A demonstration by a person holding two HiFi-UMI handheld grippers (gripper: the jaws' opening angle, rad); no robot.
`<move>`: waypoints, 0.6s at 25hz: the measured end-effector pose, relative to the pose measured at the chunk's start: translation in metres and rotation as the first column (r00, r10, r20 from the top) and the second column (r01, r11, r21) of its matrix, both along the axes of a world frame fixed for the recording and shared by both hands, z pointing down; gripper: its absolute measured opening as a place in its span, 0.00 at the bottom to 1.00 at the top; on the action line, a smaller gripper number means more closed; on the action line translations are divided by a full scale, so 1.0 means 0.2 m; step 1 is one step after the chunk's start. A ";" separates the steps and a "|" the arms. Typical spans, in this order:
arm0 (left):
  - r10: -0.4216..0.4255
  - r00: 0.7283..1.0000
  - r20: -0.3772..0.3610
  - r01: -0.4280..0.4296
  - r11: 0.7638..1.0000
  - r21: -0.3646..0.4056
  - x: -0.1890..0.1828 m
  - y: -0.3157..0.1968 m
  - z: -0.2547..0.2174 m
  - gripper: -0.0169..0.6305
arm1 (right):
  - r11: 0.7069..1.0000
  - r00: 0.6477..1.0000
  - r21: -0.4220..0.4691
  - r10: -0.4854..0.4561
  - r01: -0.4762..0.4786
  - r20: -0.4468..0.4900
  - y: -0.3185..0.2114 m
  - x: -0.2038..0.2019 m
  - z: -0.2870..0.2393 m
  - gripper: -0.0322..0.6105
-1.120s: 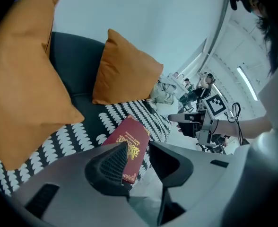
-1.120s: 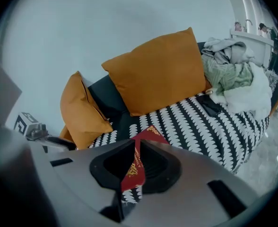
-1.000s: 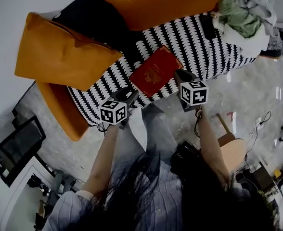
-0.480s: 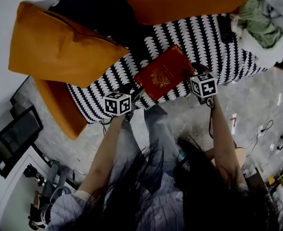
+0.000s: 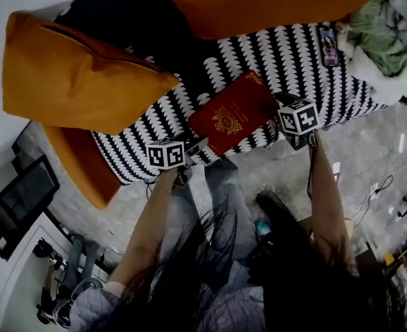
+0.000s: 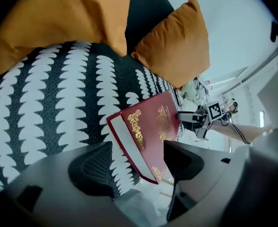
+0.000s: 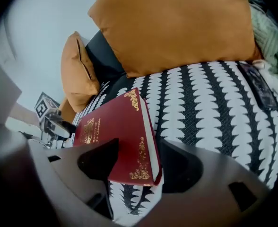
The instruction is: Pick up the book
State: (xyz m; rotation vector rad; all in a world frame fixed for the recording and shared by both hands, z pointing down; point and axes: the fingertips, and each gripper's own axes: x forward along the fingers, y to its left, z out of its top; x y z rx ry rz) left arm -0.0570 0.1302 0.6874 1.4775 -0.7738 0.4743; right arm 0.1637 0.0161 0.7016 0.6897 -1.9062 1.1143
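Orange cushion (image 5: 79,75) is seen at the left, propped on the black-and-white seat (image 5: 286,54). The left gripper (image 6: 136,167) is being opened, with one corner of the red book (image 5: 232,113) standing free between its jaws. The book is laid flat near the seat's front edge. The right gripper (image 7: 139,164) is likewise being opened about the opposite corner, unclamped. A phone (image 5: 329,45) is seen farther right.

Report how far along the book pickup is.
Done: left tool and right tool sit at opposite ends of the book. In hand: both sets of jaws are opening, a book corner between each, unclamped. Remaining: grip and lift; the book lies on the striped seat.
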 end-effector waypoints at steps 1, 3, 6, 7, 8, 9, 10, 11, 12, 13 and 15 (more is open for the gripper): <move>-0.010 1.000 -0.011 0.010 1.000 -0.008 0.00 0.00 0.02 0.54 | 1.000 1.000 -0.018 0.005 -0.004 0.026 0.01 -0.01 0.00 0.45; -0.020 0.999 -0.038 0.020 1.000 -0.018 0.02 0.00 0.04 0.54 | 0.999 0.998 -0.045 -0.003 0.006 0.064 0.04 -0.05 -0.01 0.46; -0.001 0.999 -0.044 0.000 1.000 -0.026 0.06 -0.01 0.06 0.54 | 0.999 0.998 -0.039 -0.031 0.033 0.050 0.06 -0.07 0.00 0.46; 0.014 0.999 -0.037 -0.015 0.999 -0.028 0.07 -0.02 0.07 0.54 | 0.999 0.998 -0.037 -0.035 0.037 0.043 0.06 -0.07 0.00 0.46; 0.032 0.999 -0.028 -0.033 0.999 -0.028 0.07 -0.02 0.08 0.54 | 0.999 0.999 -0.037 -0.037 0.038 0.041 0.06 -0.07 0.01 0.47; 0.046 0.999 -0.017 -0.047 0.999 -0.026 0.06 -0.03 0.09 0.54 | 0.999 0.999 -0.035 -0.036 0.037 0.040 0.06 -0.06 0.01 0.47; 0.054 0.999 -0.008 -0.054 0.998 -0.024 0.05 -0.03 0.10 0.54 | 0.999 0.999 -0.033 -0.033 0.034 0.040 0.05 -0.06 0.01 0.47; 0.053 0.999 -0.001 -0.053 0.998 -0.025 0.04 -0.03 0.12 0.54 | 0.999 0.999 -0.030 -0.027 0.028 0.038 0.05 -0.06 0.01 0.47; 0.048 0.999 0.006 -0.048 0.998 -0.028 0.03 -0.03 0.13 0.54 | 0.999 0.999 -0.027 -0.020 0.021 0.032 0.06 -0.06 0.01 0.47; 0.040 0.999 0.004 -0.040 0.999 -0.034 0.03 -0.03 0.13 0.54 | 1.000 1.000 -0.025 -0.015 0.015 0.021 0.06 -0.06 0.01 0.47; 0.030 0.999 -0.014 -0.031 0.998 -0.052 0.05 -0.03 0.12 0.54 | 1.000 1.000 -0.018 -0.015 0.014 -0.012 0.05 -0.06 0.01 0.47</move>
